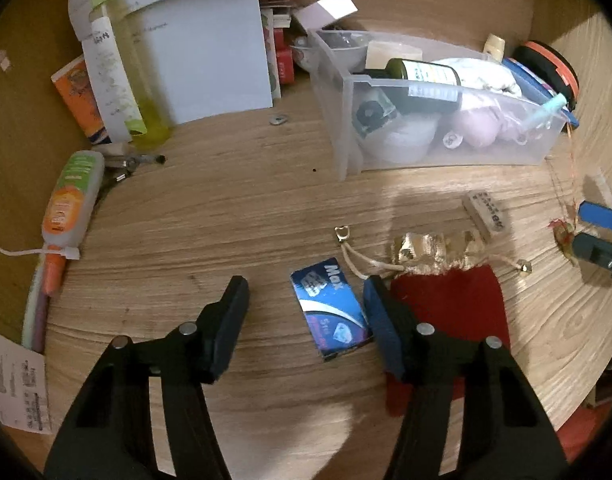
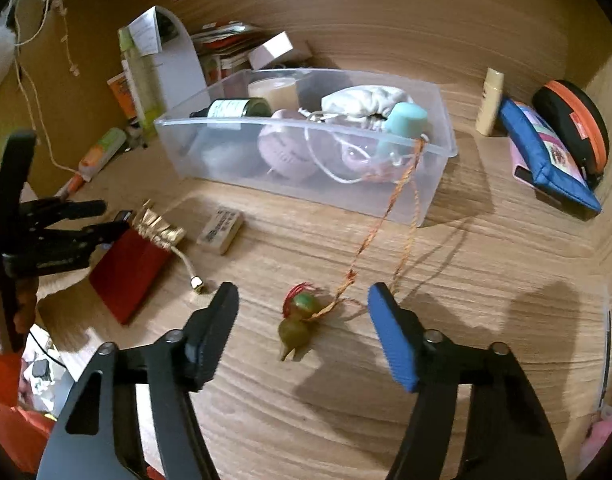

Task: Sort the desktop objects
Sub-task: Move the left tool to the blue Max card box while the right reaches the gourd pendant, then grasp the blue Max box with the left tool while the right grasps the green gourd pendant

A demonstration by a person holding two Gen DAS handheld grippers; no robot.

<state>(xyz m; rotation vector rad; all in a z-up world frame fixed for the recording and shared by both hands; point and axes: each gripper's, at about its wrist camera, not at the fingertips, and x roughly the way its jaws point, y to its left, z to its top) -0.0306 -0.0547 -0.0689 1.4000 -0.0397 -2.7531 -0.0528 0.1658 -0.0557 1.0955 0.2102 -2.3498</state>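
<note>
In your left wrist view, the left gripper [image 1: 306, 300] has its jaws wide around a blue card box [image 1: 330, 307] on the desk [image 1: 225, 216]. In your right wrist view, the right gripper [image 2: 301, 300] has wide jaws flanking a green gourd charm [image 2: 299, 322], whose orange cord [image 2: 390, 204] reaches the clear bin [image 2: 306, 160].

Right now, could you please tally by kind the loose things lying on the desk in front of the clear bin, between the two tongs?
Small boxes: 1, the blue Max box
Pouches: 1, the red and gold drawstring pouch
Erasers: 1, the white eraser
Charms: 1, the green gourd charm, whose orange cord runs up into the clear bin
Total: 4
</note>
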